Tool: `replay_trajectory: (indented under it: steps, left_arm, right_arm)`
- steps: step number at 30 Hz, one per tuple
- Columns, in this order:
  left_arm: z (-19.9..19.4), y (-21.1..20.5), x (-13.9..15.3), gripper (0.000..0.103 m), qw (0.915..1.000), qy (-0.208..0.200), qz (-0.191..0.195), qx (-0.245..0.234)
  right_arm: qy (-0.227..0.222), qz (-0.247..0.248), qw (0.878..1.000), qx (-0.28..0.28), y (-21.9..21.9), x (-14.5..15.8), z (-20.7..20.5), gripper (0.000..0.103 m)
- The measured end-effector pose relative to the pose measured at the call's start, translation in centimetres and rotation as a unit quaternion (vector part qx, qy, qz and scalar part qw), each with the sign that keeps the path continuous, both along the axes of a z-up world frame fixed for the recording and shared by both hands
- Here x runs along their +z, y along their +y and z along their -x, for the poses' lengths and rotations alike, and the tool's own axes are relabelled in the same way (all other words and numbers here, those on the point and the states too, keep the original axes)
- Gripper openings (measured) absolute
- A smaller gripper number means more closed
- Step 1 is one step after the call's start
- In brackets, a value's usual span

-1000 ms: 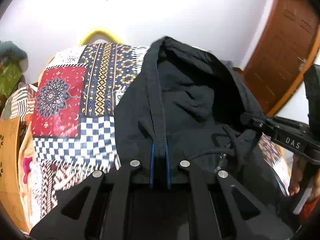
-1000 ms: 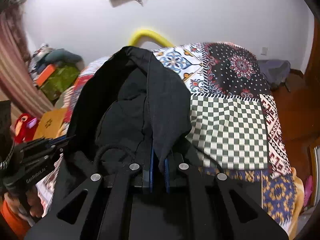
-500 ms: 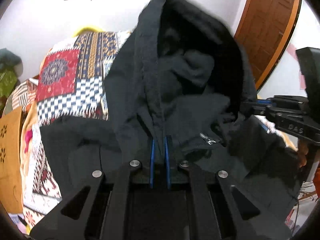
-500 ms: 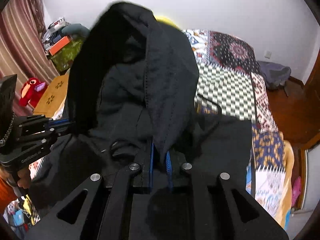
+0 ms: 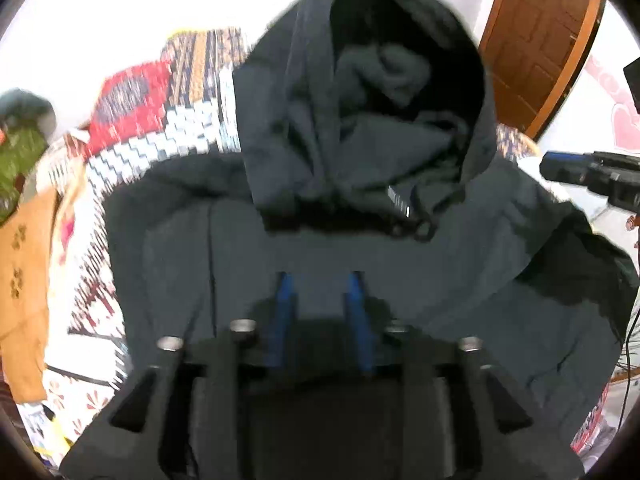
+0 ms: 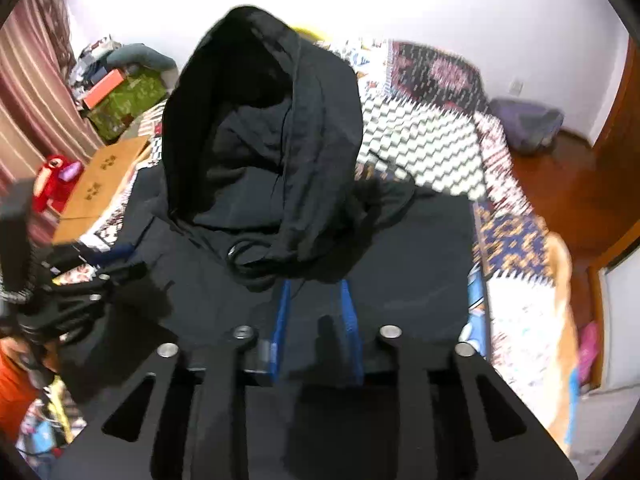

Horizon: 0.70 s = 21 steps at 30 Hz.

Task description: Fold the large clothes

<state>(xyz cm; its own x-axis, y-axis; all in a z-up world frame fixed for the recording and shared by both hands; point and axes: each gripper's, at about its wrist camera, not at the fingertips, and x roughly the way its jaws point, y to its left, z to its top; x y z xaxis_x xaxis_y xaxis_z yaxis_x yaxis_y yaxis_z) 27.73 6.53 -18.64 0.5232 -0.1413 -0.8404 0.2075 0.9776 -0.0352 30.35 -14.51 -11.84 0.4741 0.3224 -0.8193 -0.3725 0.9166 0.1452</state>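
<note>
A black hoodie (image 5: 360, 240) lies on the patchwork bedspread (image 5: 132, 92), its hood (image 5: 368, 92) flopped over the folded body. It also shows in the right wrist view (image 6: 280, 152). My left gripper (image 5: 318, 284) is open just above the hoodie body, holding nothing. My right gripper (image 6: 314, 286) is open too, its blue-lined fingers (image 6: 282, 312) apart right below the hood edge. Each gripper shows in the other's view, the right one (image 5: 592, 176) at the far right and the left one (image 6: 80, 272) at the far left.
The bedspread (image 6: 432, 152) stretches behind the hoodie. A wooden door (image 5: 540, 40) is at the right. A tan board (image 6: 104, 176), a red toy (image 6: 52, 176) and a green box (image 6: 124, 108) sit at the bed's left side. A purple bag (image 6: 528, 124) lies on the floor.
Both grippers have opened and let go of the hoodie's hood edge. The hood has dropped forward onto the folded body, and both views have tipped downward.
</note>
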Motion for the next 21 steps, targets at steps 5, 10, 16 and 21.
replay_trajectory:
  steps: [5,10,16,21]
  left_arm:
    - [-1.6,-0.4,3.8,0.065,0.9981,-0.062,0.006,0.004]
    - [-6.1,-0.6,6.0,0.065,0.9957,-0.088,0.002,0.029]
    - [-10.1,-0.6,6.9,0.065,0.994,-0.097,0.036,0.035]
    - [-12.8,-1.6,6.5,0.065,0.9924,-0.111,0.044,0.031]
  right_arm:
    - [-0.037,-0.024,0.999,-0.012,0.5,2.2,-1.7,0.056]
    - [-0.028,-0.059,0.997,-0.034,1.2,2.3,-5.3,0.059]
    - [-0.011,-0.098,0.993,-0.065,1.1,1.1,-9.7,0.059]
    - [-0.014,-0.122,0.99,-0.07,1.1,0.4,-11.8,0.059]
